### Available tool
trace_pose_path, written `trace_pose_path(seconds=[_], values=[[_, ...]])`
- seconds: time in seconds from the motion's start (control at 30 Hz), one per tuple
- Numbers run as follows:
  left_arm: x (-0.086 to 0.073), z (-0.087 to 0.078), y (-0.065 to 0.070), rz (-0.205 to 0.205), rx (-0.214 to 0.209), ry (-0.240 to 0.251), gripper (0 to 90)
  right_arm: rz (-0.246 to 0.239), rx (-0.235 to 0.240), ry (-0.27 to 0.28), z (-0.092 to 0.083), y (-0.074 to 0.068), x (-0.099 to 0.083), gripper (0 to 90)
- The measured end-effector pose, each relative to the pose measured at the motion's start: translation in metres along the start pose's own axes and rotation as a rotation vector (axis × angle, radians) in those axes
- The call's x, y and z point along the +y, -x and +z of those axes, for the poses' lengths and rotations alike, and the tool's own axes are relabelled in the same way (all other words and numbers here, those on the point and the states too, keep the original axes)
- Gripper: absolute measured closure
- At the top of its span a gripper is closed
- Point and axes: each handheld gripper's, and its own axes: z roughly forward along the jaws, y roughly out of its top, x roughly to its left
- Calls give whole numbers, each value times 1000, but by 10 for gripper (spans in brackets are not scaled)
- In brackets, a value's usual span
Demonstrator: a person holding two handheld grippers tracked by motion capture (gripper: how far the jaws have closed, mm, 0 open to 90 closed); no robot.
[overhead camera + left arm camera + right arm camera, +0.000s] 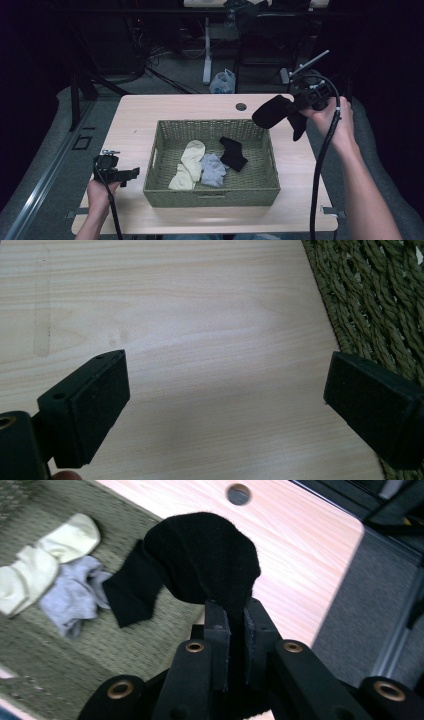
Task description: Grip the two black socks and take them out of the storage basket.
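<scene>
Black sock [274, 111] hangs pinched in the right gripper [300, 102], held in the air above the table's far right part, just beyond the basket's right far corner. In the right gripper view the jaws are closed almost together on the sock [202, 562], whose bulk mounds up ahead of the fingertips while a fold of it runs down between them. Past the right gripper [236, 617] and below it lies the woven basket [125, 645], with a second black sock [131, 587], a grey sock [75, 597] and a cream sock [45, 560] on its floor.

From the high view these three lie inside the basket [210, 192]: the cream sock [189, 162] to the left, the grey sock [214, 170] touching it, the second black sock [233, 152] just beside that.

The left gripper [127, 175] sits low over the table [135, 120], near the basket's left wall. Its jaws stand wide apart with nothing between them, bare wood [200, 340] ahead of the left gripper [225, 395] and the basket's weave [380, 300] at its right.
</scene>
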Motion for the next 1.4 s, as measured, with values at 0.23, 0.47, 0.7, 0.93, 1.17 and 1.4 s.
trace_pose_path(seconds=[0.23, 0.47, 0.7, 0.93, 1.17, 1.4], values=[[0, 0, 0, 0, 0, 0, 45, 97, -54, -19, 7, 36, -23, 836], [0, 0, 1, 0, 0, -4, 45, 143, -82, -68, 31, 53, -40, 835], [0, 0, 0, 1, 0, -5, 45, 184, -88, -129, 72, 62, -58, 835], [0, 0, 0, 1, 0, -6, 44, 206, -75, -184, 107, 63, -70, 834], [0, 0, -1, 1, 0, -4, 45, 227, -35, -254, 144, 60, -87, 831], [-1, 0, -1, -1, 1, -3, 44, 243, 5, -305, 175, 58, -103, 794]])
